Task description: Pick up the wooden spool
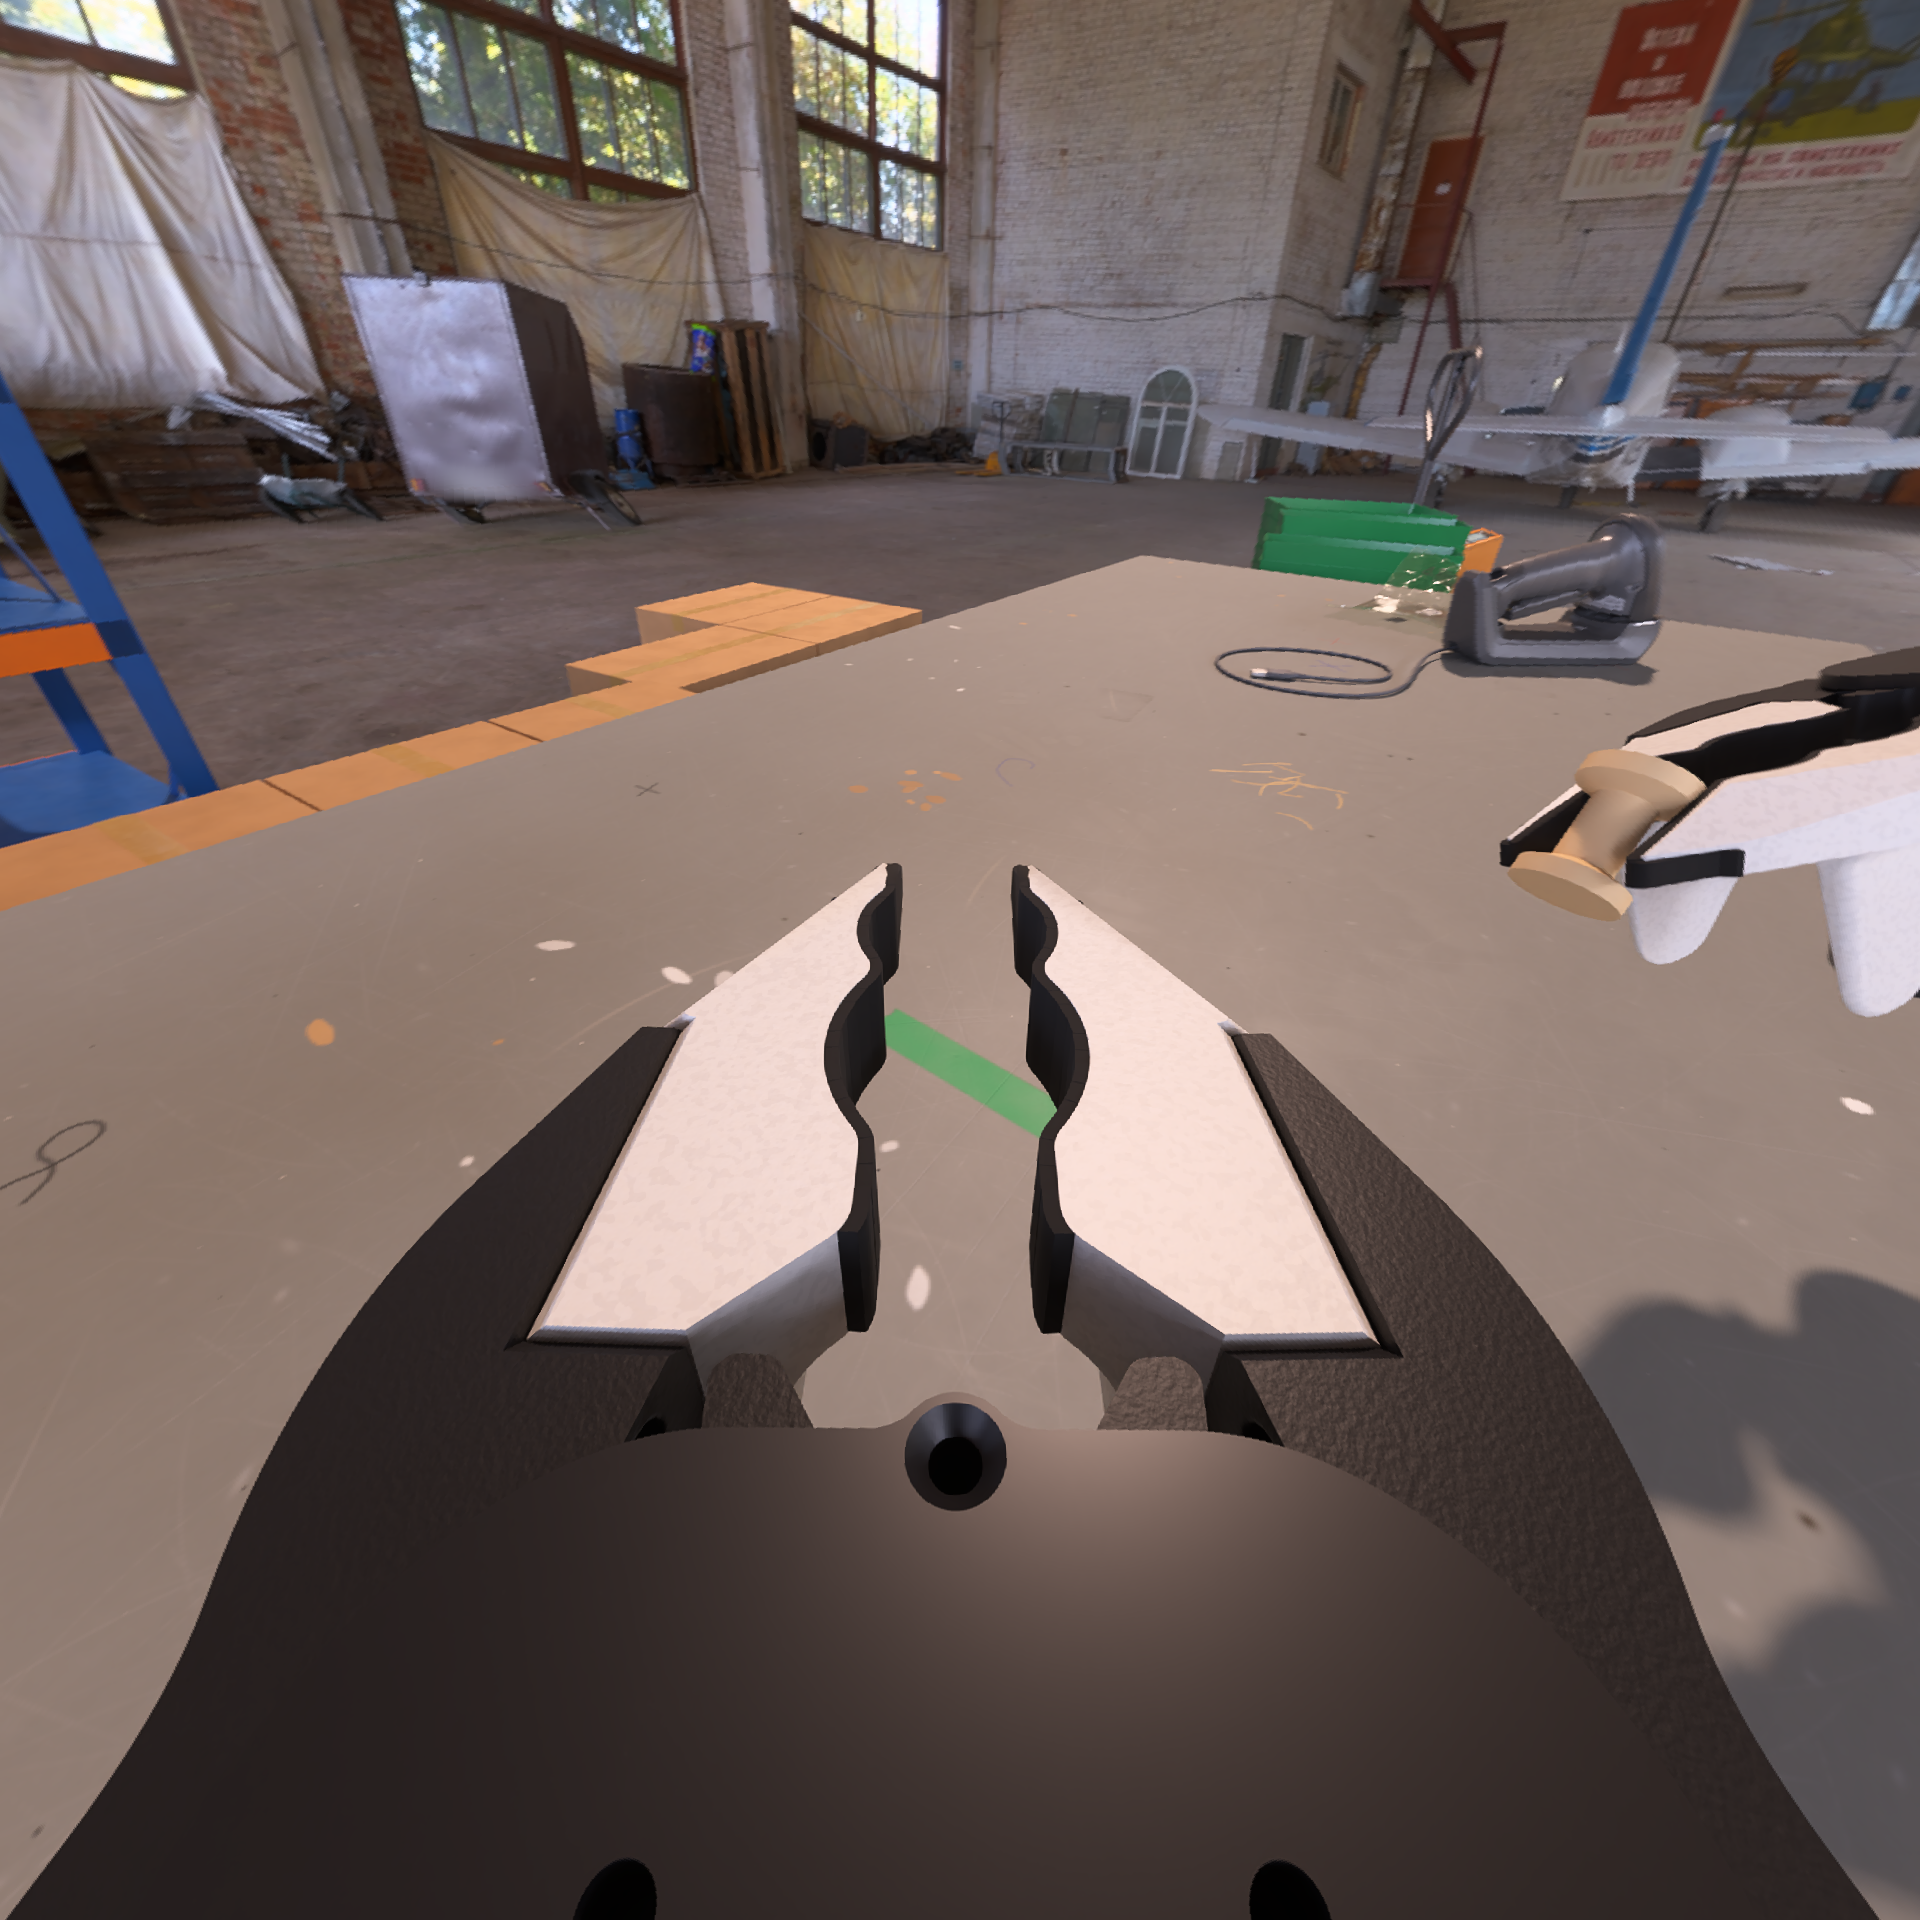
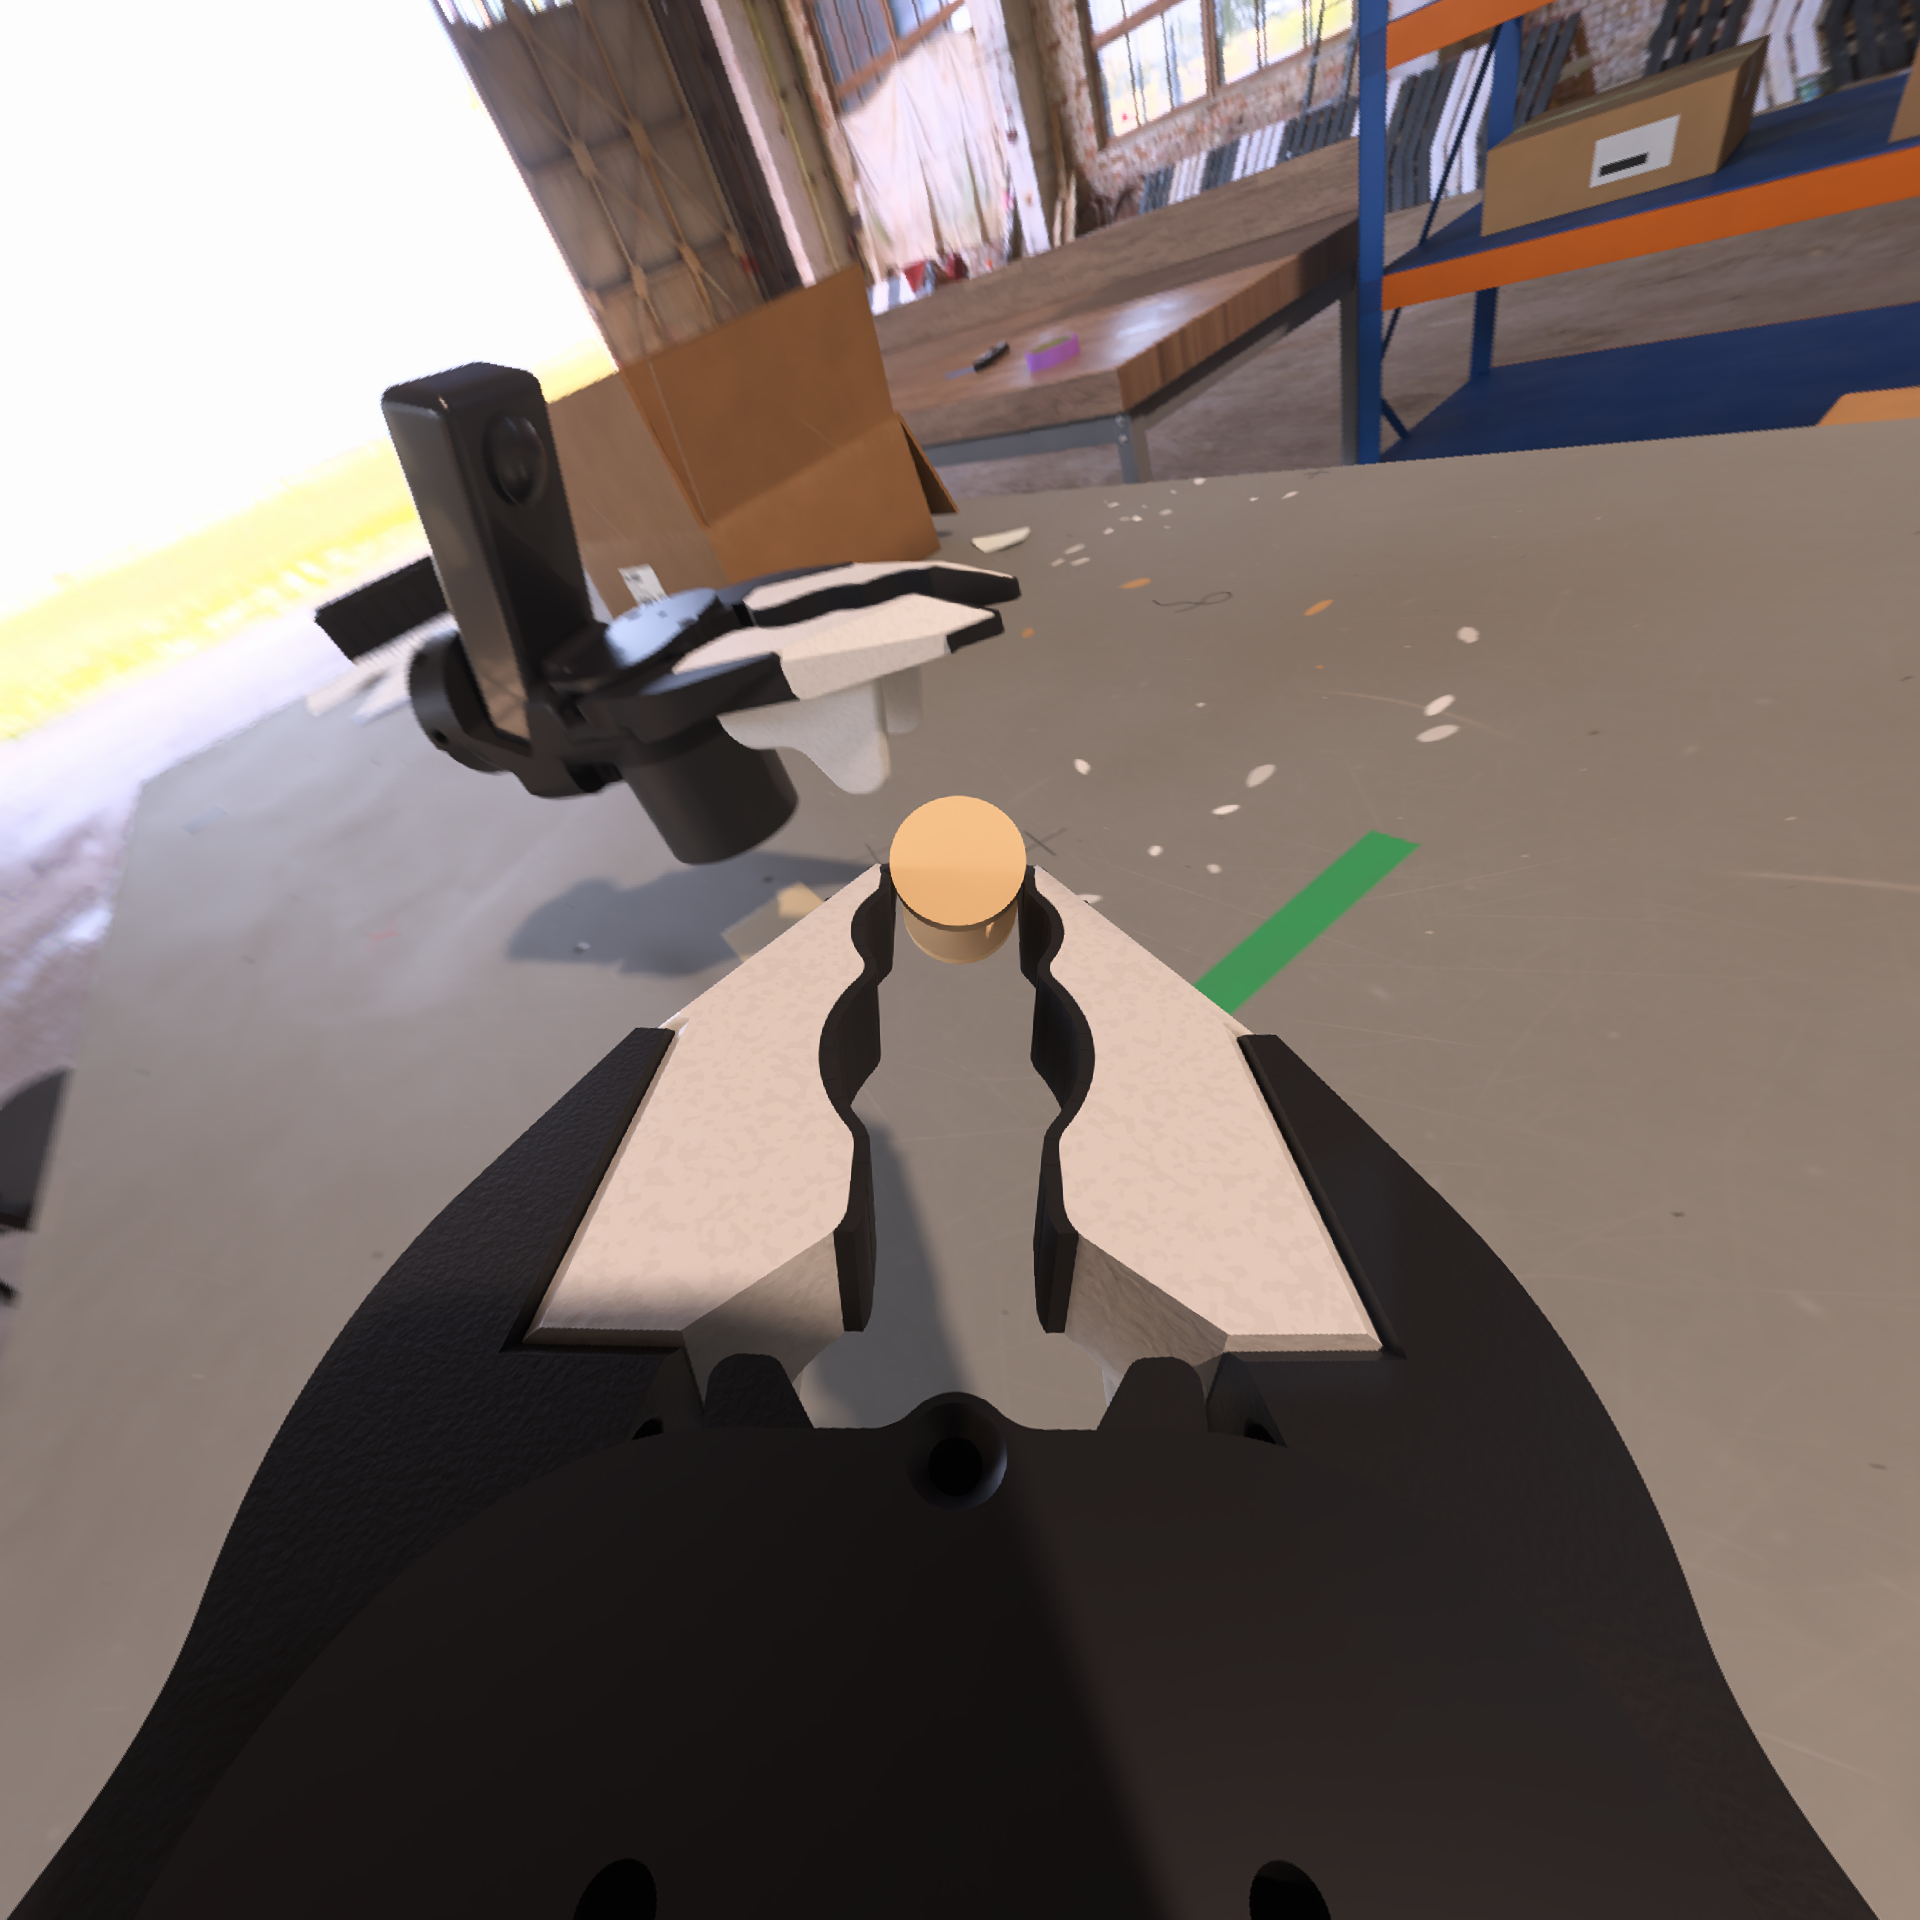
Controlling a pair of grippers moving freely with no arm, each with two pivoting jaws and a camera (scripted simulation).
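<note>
The left gripper (image 1: 956,883) hovers over the surface (image 1: 623,1039) with its jaws narrow and empty, a green tape strip (image 1: 966,1070) showing between them. Off to the right, the right gripper (image 2: 956,883) holds the spool (image 2: 957,883) at its fingertips, clear of the surface, clamped on the narrow waist between the two flanges. The spool looks light, rigid and smooth, so it could slip; the waist seems the safest hold, since the flanges block sliding.
</note>
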